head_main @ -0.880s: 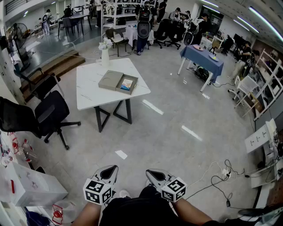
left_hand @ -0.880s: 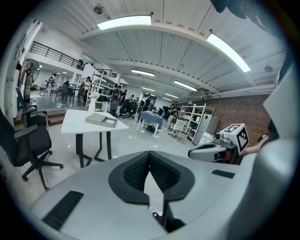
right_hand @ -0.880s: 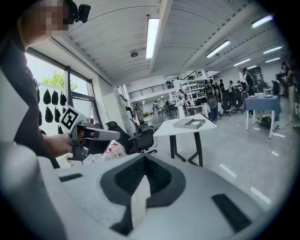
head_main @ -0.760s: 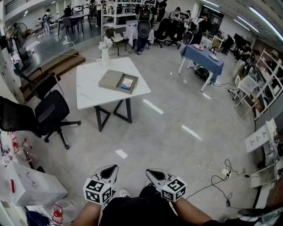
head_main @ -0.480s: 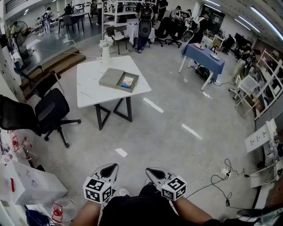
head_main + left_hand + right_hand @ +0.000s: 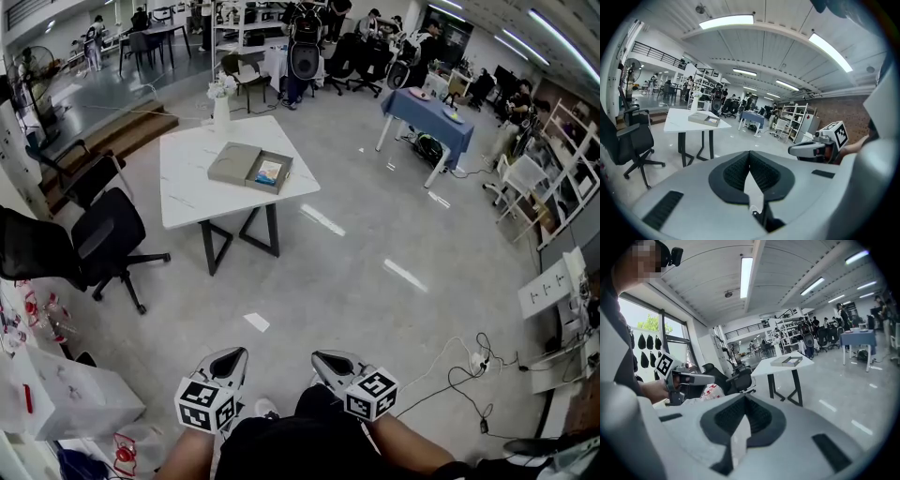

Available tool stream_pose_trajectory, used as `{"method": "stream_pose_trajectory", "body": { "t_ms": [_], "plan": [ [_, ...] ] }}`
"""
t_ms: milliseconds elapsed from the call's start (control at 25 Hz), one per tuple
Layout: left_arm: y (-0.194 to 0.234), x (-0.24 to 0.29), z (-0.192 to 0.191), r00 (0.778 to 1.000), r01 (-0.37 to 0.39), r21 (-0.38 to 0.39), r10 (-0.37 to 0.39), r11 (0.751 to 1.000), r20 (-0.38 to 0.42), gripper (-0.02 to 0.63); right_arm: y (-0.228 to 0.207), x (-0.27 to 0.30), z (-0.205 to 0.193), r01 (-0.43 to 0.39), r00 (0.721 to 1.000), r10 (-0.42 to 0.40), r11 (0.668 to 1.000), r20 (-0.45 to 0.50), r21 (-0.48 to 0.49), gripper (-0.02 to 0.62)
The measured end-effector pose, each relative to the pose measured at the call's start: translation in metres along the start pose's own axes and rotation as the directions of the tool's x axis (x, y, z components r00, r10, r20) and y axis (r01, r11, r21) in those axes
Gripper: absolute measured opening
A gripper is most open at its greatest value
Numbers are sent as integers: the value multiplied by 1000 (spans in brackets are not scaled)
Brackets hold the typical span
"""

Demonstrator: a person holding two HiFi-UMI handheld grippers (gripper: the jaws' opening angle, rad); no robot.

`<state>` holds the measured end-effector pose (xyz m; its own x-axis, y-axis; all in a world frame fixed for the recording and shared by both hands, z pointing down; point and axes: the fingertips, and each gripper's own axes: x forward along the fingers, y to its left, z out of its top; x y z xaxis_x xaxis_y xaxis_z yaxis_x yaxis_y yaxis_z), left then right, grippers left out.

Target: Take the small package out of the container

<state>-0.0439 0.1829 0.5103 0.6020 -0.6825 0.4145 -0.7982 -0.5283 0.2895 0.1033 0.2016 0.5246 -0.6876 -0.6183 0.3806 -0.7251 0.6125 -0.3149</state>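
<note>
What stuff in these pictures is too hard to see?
- Small package: in the head view it is too far away and too small to read its label. It lies in the container.
- Far legs of the table: head view, hidden under its own top.
- White box: head view, cut off by the left edge.
- Far-off people: all views, too small to tell what they are doing.
</note>
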Motion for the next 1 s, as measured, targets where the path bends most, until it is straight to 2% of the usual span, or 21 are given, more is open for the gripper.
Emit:
{"method": "stream_pose_trajectory", "body": {
  "t_ms": [360, 1000],
  "plan": [
    [-17, -12, -19, 1000, 9, -32, -9, 999, -25, 3, 15, -15, -10, -6, 1000, 7, 1000, -26, 11, 2],
    [-3, -4, 3, 999, -30, -35, 29, 999, -25, 3, 4, 6, 20, -24, 1000, 24, 1000, 3, -2, 2]
  ]
}}
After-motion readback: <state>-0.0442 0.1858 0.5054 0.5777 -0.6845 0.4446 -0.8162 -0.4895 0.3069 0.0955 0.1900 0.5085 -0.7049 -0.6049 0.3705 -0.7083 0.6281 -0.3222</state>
